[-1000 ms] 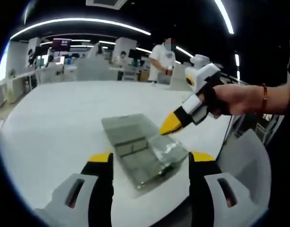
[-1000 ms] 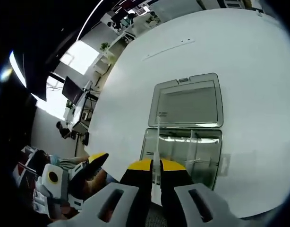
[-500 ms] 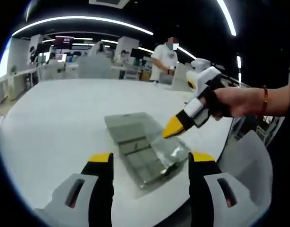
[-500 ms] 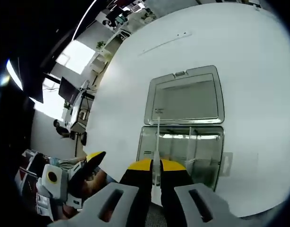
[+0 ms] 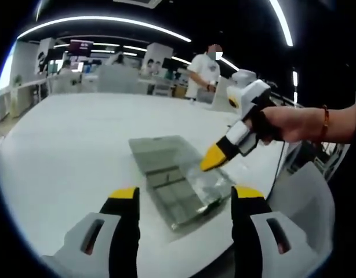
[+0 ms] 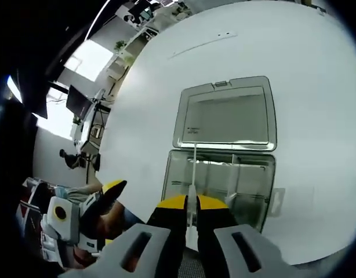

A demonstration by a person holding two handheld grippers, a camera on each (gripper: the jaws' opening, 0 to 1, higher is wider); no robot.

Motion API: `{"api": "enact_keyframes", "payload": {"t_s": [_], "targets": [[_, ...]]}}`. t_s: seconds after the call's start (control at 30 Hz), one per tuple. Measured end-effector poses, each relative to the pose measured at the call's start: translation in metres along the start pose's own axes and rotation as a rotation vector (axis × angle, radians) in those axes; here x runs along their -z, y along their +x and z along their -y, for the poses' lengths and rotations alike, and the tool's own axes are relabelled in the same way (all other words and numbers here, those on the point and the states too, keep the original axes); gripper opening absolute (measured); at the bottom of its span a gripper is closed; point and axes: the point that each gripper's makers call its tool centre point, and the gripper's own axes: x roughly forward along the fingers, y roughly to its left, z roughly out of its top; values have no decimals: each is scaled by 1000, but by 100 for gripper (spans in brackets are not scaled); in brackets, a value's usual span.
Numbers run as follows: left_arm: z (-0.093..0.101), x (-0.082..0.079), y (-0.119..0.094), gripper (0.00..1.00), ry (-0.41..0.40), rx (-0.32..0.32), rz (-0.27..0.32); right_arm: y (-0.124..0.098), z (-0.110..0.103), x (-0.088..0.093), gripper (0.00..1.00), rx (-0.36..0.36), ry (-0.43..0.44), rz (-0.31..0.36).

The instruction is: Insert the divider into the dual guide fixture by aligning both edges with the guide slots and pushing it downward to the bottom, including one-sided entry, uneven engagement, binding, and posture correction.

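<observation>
Right claw (image 6: 189, 204), clenched on the clear divider (image 6: 193, 174), has eased closer over the open fixture box (image 6: 218, 185); insertion nears. Left claw (image 5: 184, 197) stays released.

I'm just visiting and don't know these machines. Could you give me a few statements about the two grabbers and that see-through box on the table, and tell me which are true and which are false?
1. The right gripper is shut on a thin clear divider. True.
2. The clear box has its lid closed. False: the lid lies open, flat on the white table behind the box.
3. The left gripper is holding the box. False: its jaws are open with nothing between them, short of the box.
4. The divider is held over the box's open compartment. True.
5. The box sits on a dark wooden table. False: the table is white.
</observation>
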Motion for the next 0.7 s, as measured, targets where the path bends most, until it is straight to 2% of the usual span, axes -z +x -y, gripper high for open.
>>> {"api": "enact_keyframes", "payload": {"t_s": [0.7], "targets": [[2, 4, -2, 62, -12, 22, -21, 7, -5, 5, 0, 11, 47, -47]]}}
